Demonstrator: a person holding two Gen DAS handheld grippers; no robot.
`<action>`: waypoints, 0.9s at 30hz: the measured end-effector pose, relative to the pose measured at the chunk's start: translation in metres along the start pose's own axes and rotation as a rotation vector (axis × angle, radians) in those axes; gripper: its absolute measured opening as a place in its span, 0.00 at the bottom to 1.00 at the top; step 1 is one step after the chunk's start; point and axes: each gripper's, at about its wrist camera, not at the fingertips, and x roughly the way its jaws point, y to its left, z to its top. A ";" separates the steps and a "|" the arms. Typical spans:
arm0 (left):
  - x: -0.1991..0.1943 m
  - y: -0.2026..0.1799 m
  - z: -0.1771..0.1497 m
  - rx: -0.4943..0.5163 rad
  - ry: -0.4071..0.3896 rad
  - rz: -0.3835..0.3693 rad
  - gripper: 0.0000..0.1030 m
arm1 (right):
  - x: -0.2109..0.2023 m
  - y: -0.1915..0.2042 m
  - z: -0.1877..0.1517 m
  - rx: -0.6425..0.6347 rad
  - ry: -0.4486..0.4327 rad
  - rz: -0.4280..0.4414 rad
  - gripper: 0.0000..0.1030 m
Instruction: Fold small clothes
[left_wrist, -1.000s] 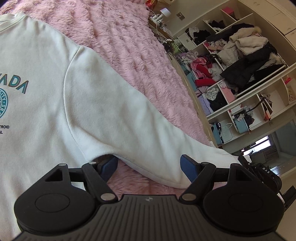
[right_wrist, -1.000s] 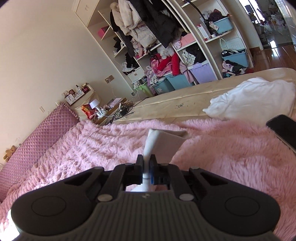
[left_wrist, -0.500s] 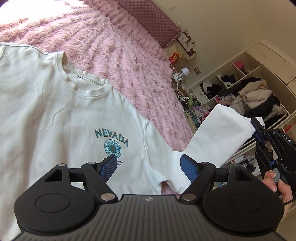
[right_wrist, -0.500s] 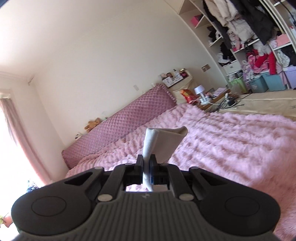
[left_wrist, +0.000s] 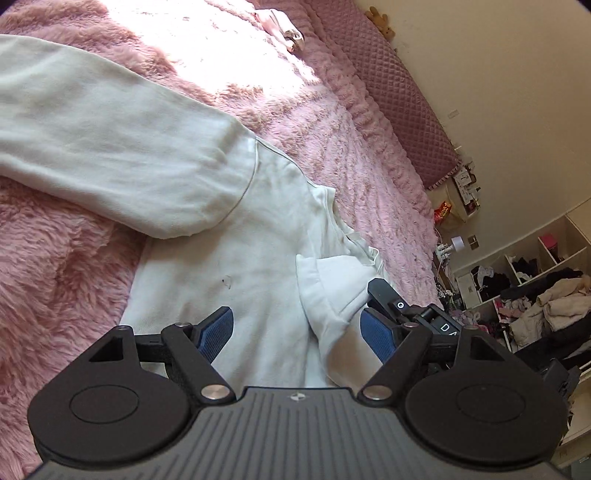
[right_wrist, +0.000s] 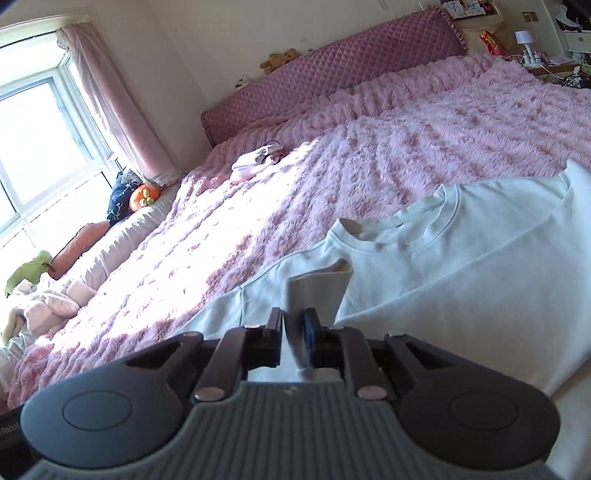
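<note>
Sweatshirt (left_wrist: 258, 266) lies flat on the pink bed (left_wrist: 332, 122), one sleeve (left_wrist: 110, 140) stretched out left. My left gripper (left_wrist: 297, 330) hovers over the shirt body, fingers (left_wrist: 216, 334) spread, nothing pinched. My right gripper (right_wrist: 293, 332) has the other sleeve's cuff (right_wrist: 317, 291) between its fingers, which are opening, over the shirt's chest.

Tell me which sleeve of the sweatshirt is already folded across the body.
The sleeve whose cuff sits in the right gripper, its jaws opening, lies over the chest. The other sleeve stretches out onto the pink blanket.
</note>
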 end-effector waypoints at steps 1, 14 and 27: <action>0.002 0.004 0.000 -0.014 0.007 0.001 0.88 | -0.002 -0.002 -0.008 -0.005 0.019 0.011 0.24; 0.075 -0.010 -0.008 0.036 0.084 0.004 0.88 | -0.120 -0.109 0.029 -0.183 -0.109 -0.300 0.42; 0.089 -0.014 -0.007 0.023 -0.088 -0.097 0.47 | -0.098 -0.175 -0.008 -0.552 0.034 -0.748 0.47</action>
